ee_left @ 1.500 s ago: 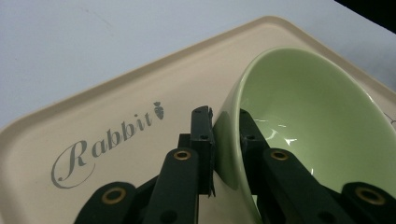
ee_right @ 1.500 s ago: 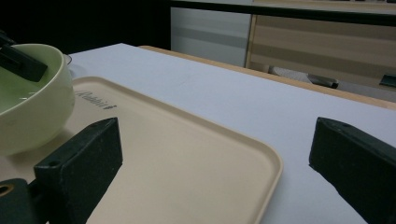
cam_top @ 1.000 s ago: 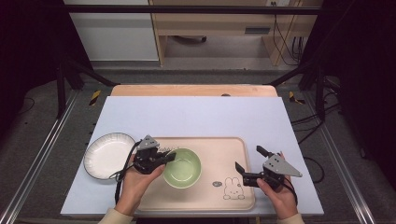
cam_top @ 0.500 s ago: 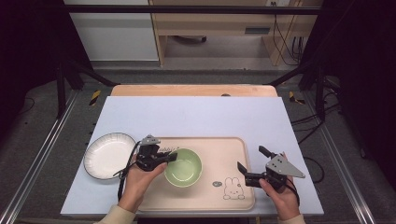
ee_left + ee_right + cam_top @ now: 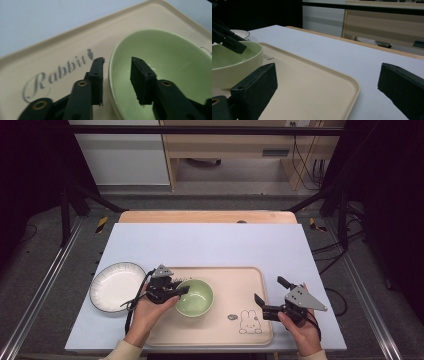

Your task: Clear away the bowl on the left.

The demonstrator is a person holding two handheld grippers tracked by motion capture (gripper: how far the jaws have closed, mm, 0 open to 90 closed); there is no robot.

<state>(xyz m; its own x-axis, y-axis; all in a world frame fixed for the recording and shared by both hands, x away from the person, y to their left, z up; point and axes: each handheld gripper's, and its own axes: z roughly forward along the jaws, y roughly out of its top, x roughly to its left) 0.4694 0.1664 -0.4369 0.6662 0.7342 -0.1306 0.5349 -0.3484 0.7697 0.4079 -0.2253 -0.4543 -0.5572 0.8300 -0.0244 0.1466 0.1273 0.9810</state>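
A pale green bowl (image 5: 196, 298) stands empty on the left half of a beige tray (image 5: 240, 282). My left gripper (image 5: 181, 287) straddles the bowl's left rim. In the left gripper view its jaws stand open, one outside the bowl (image 5: 170, 57) and one inside, with a small gap on each side of the rim. My right gripper (image 5: 269, 291) hovers wide open over the tray's right edge, holding nothing. From the right gripper view, the bowl (image 5: 232, 67) sits at the left, and the left gripper's jaw (image 5: 229, 41) reaches over it.
A white plate (image 5: 116, 286) lies on the pale table mat (image 5: 210, 245) just left of the tray. A rabbit drawing (image 5: 248, 322) and the word "Rabbit" (image 5: 57, 72) are printed on the tray. Beyond the mat runs the wooden table edge (image 5: 205, 216).
My left gripper has edged slightly right, further over the bowl's rim. The bowl and my right gripper have barely moved.
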